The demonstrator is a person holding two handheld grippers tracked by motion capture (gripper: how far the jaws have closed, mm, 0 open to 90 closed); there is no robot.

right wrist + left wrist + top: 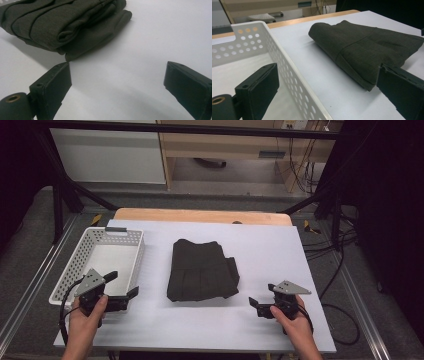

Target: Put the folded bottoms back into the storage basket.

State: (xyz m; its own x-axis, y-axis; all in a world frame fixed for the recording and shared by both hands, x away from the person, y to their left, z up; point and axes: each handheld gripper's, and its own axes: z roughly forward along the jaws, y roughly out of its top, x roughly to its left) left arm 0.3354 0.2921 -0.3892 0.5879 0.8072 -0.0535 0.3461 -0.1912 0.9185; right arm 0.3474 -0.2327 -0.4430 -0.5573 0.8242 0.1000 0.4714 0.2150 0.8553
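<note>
In the left gripper view the white basket (287, 75) runs off the left and bottom edges, so its near wall and most of its floor are unseen. The folded dark garment (362, 47) is cut by the right edge there, its near corner behind one jaw. In the right gripper view the garment (62, 22) leaves the top and left edges. In the high view both forearms leave the bottom edge.

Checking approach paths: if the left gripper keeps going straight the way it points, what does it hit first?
Likely the basket: the left gripper is open and its jaws straddle the basket's near wall, which runs up between them. The folded cloth lies beyond, to the right. Depth is unclear.
</note>
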